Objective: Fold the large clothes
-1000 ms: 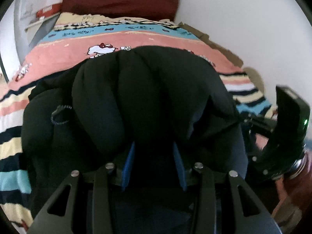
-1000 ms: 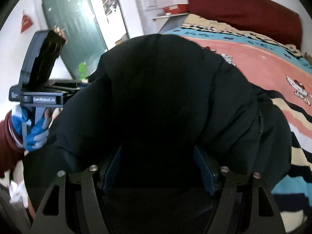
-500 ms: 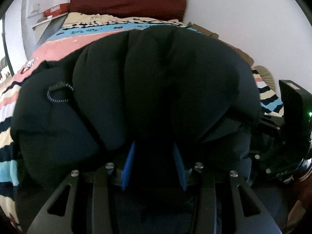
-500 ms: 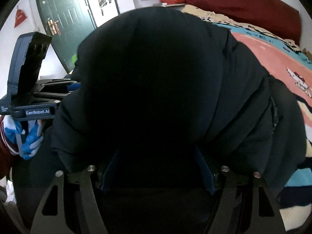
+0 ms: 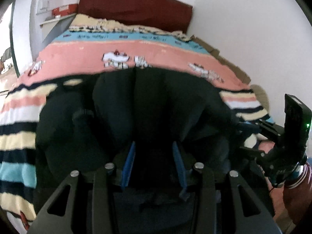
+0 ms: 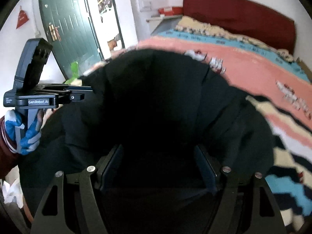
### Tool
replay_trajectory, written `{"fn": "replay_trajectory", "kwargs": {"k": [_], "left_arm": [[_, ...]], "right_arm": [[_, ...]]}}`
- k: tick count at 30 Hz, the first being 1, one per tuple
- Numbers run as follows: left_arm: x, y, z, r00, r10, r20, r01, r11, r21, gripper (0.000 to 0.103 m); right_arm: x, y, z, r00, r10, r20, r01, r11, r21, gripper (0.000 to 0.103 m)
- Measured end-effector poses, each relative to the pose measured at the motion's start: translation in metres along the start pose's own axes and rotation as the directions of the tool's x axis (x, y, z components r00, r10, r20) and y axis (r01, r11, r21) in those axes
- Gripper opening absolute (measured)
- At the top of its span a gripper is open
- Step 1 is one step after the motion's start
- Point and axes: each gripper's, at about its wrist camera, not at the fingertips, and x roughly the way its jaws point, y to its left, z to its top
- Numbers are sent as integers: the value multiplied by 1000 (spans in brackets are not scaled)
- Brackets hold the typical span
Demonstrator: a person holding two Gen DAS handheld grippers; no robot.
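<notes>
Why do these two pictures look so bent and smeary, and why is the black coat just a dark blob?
Both views use fisheye lenses, so edges curve and corners go black. Left wrist view: the bedspread pattern is smeared by motion, while the left claw stays crisp. Right wrist view: the black coat is underexposed against bright walls, its folds barely readable; the green door looks sharper.

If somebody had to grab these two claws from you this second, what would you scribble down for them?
Left claw: shut on a thick bunch of the black jacket.
Right claw: shut on the black jacket too, a wider bunch.
Jacket: bunched up between both claws, over the striped bedspread.
Done: both edges gripped. How far the fold has got cannot be told from here.
Left: lay the held edge down flat, let go, smooth, finish folding.
</notes>
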Motion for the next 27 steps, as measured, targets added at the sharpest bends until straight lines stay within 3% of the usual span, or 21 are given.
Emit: {"fn": "replay_trajectory", "kwargs": {"k": [4,11,16,20,27], "left_arm": [[5,-8,31,1000,-9,20,8,1000,15,43],[48,-21,65,1000,-11,-14,12,998,59,43],[96,-23,50,992,42,-122,-27,992,120,43],[121,-15,33,989,45,-141,-30,994,108,44],[113,-19,32,984,75,-164,-57,992,111,45]], "right_arm": [[-15,-12,30,997,-50,60,51,999,-3,75],[24,-41,74,995,-60,78,55,996,65,75],[60,-50,72,998,-57,20,55,996,71,75],[91,-54,54,994,-105,-43,107,993,47,75],[91,-53,46,990,-133,-53,136,988,67,75]]}}
